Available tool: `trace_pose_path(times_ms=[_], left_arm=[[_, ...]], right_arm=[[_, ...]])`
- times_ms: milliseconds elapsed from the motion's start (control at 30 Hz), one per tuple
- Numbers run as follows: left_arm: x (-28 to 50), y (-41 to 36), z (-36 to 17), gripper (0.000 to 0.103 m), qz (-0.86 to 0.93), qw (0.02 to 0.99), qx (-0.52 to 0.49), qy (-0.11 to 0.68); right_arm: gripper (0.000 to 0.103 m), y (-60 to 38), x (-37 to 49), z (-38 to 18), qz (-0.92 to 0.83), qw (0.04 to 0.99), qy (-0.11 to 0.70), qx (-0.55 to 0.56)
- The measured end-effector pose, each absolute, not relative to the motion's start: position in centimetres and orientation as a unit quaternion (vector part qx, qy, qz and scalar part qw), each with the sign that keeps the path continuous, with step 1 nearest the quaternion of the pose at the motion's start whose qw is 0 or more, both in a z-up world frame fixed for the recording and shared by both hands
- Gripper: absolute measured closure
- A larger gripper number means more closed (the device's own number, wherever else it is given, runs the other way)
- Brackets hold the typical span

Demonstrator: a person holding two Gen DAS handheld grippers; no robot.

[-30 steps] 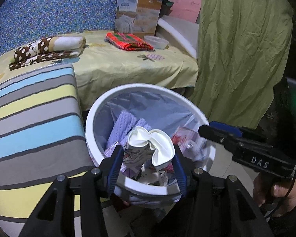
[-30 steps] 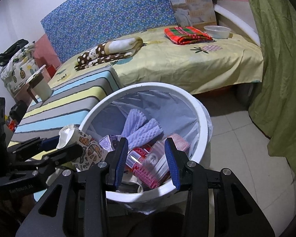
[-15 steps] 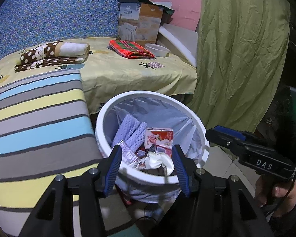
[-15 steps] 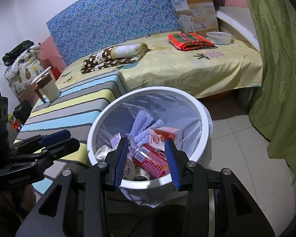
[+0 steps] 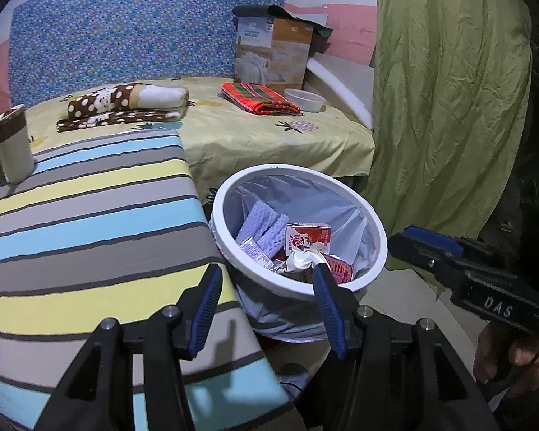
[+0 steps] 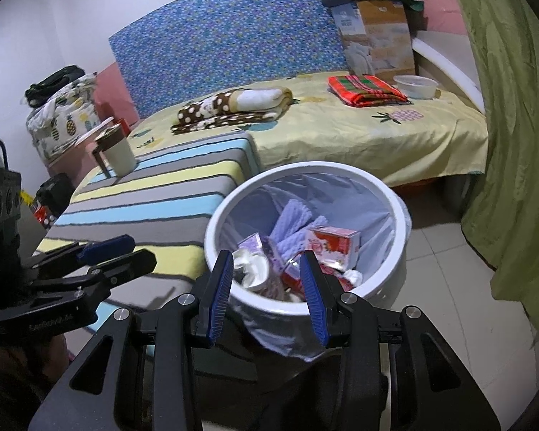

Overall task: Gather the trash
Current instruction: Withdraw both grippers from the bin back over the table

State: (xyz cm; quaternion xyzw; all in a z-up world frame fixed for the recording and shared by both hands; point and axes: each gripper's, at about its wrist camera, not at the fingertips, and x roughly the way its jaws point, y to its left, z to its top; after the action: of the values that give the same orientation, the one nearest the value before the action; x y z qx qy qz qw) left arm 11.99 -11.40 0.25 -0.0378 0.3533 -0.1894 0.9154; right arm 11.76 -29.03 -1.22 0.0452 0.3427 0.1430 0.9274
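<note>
A white trash bin [image 5: 373, 226] [image 6: 395, 201] with a grey liner stands on the floor beside the striped table. It holds purple sponges [image 5: 266, 224] [image 6: 293, 222], a red and white carton [image 5: 309, 239] [image 6: 334, 244], a crumpled white paper cup [image 5: 303, 260] [image 6: 253, 269] and wrappers. My left gripper [image 5: 267, 298] is open and empty, back from the bin over the table's corner. My right gripper [image 6: 266, 287] is open and empty, just short of the bin's near rim. Each gripper shows in the other's view, the right one [image 5: 427, 248] and the left one [image 6: 115, 255].
A striped cloth covers the table [image 5: 82, 222] [image 6: 151, 194], with a lidded cup [image 5: 10, 151] [image 6: 116, 151] at its far end. Behind is a bed [image 5: 255, 136] with folded cloths, a bowl and a cardboard box. A green curtain [image 5: 449, 89] hangs at right.
My left gripper let go of the crumpled paper cup, which now lies in the bin. Both grippers have pulled back and up from the bin.
</note>
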Motion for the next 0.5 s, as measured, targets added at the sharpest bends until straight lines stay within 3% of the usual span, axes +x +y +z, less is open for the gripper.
trace_pose_path(times_ms=[500], left_arm=[[8.1, -9.0, 0.5, 0.049, -0.144, 0.93, -0.042, 0.335]], right_arm=[[0.062, -26.6, 9.1, -1.0, 0.166, 0.928, 0.333, 0.021]])
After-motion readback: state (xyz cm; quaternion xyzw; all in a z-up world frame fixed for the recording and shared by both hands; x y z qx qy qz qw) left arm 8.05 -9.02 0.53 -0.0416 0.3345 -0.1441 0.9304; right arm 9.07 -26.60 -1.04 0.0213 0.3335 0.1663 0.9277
